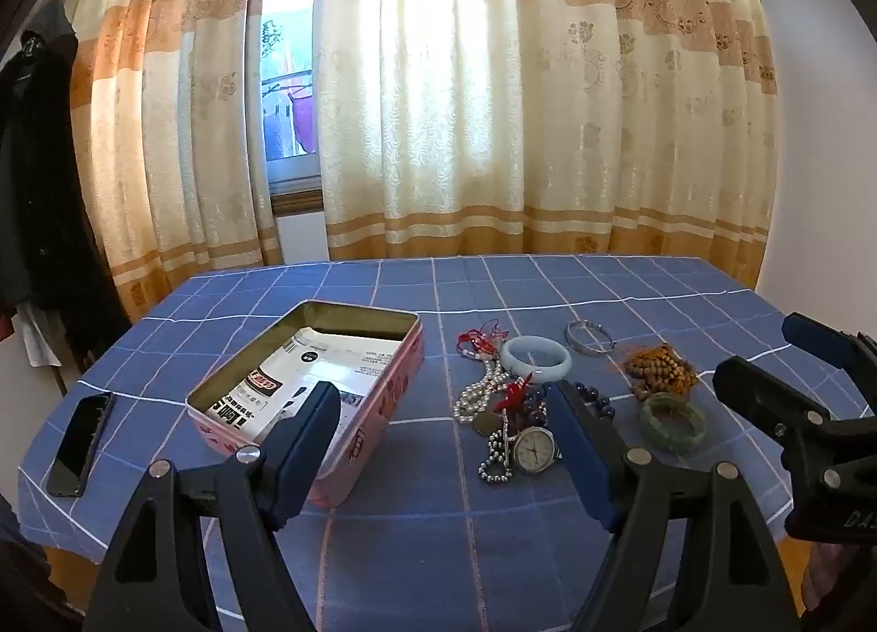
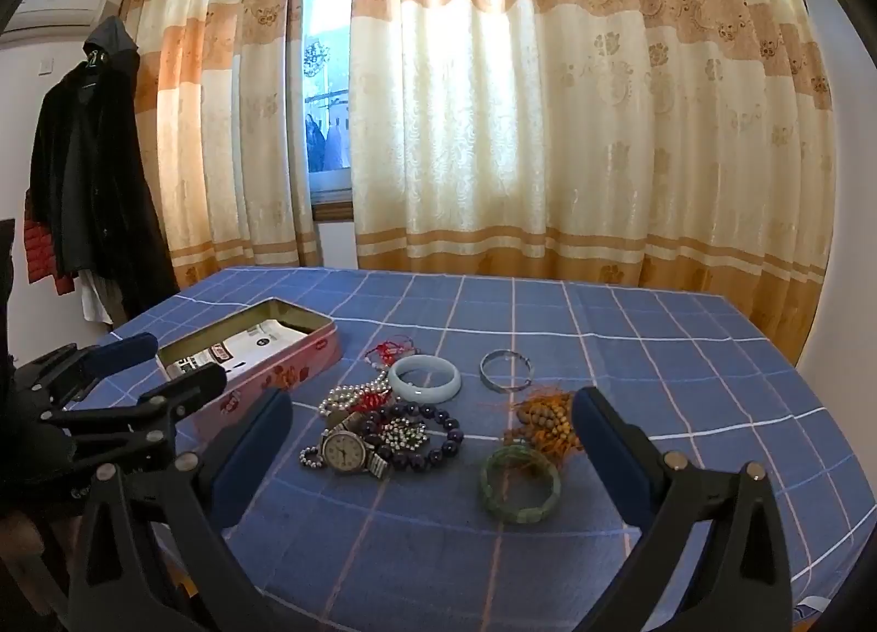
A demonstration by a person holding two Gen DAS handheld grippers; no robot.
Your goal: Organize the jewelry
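An open pink tin (image 1: 307, 391) is seen on a blue checked tablecloth (image 2: 630, 336), with jewelry heaped just right of it — a wristwatch (image 2: 342, 448), pearls (image 2: 351, 393), a pale bangle (image 2: 425, 377) and a green bangle (image 2: 520, 484). The left gripper (image 1: 444, 445) and the right gripper (image 2: 433, 456) are held wide and empty above the near edge. Nothing appears sorted yet; a first piece is judged due to be pinched and carried to the tin.

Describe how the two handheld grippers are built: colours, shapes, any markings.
Both match. The left gripper and right gripper each have black plastic triangular frames with cut-out openings, round silver pivot bolts and two long fingers faced with dark blue pads. Pale lettering, only partly legible, marks the bodies. No cables or sleeves show.
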